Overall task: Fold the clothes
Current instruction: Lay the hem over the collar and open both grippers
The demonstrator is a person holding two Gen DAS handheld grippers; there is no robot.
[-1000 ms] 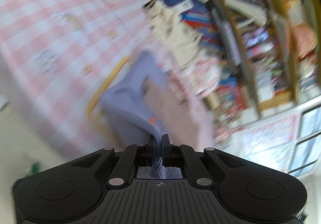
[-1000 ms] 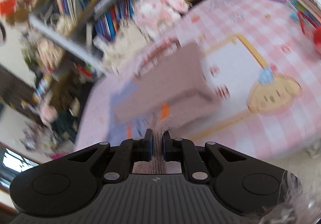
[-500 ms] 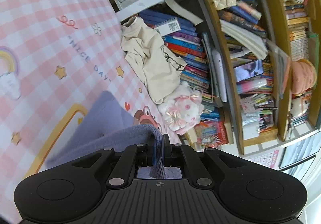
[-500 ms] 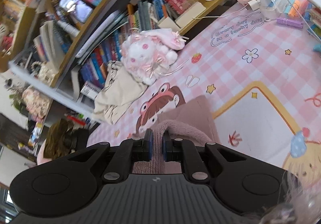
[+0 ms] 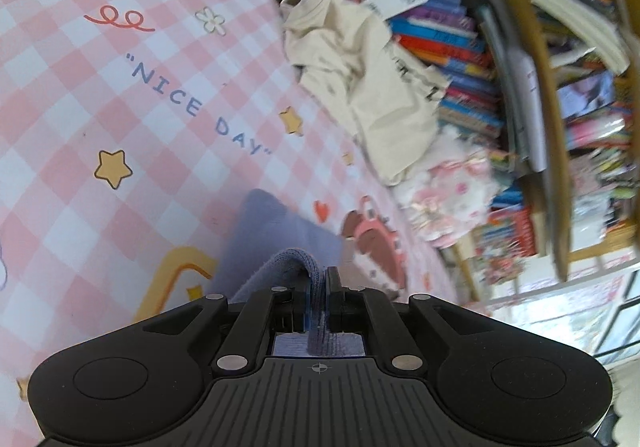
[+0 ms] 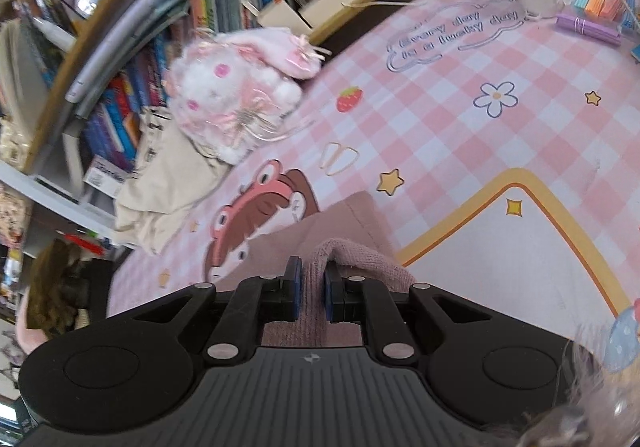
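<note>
Left gripper (image 5: 318,287) clenched on knit edge of garment, lavender-blue section (image 5: 276,235) draping from jaws down onto pink checked mat (image 5: 120,99). Right gripper (image 6: 312,287): pads either side of dusty-pink section of garment (image 6: 340,223), fold of knit bunched between them; slight gap on left pad side, grip looks loose. Garment lies beside frog-hat cartoon print (image 6: 256,215). Cream shirt (image 5: 360,87) crumpled at mat's far edge against book stacks (image 5: 460,47); pink-white plush (image 6: 232,99) next to it.
</note>
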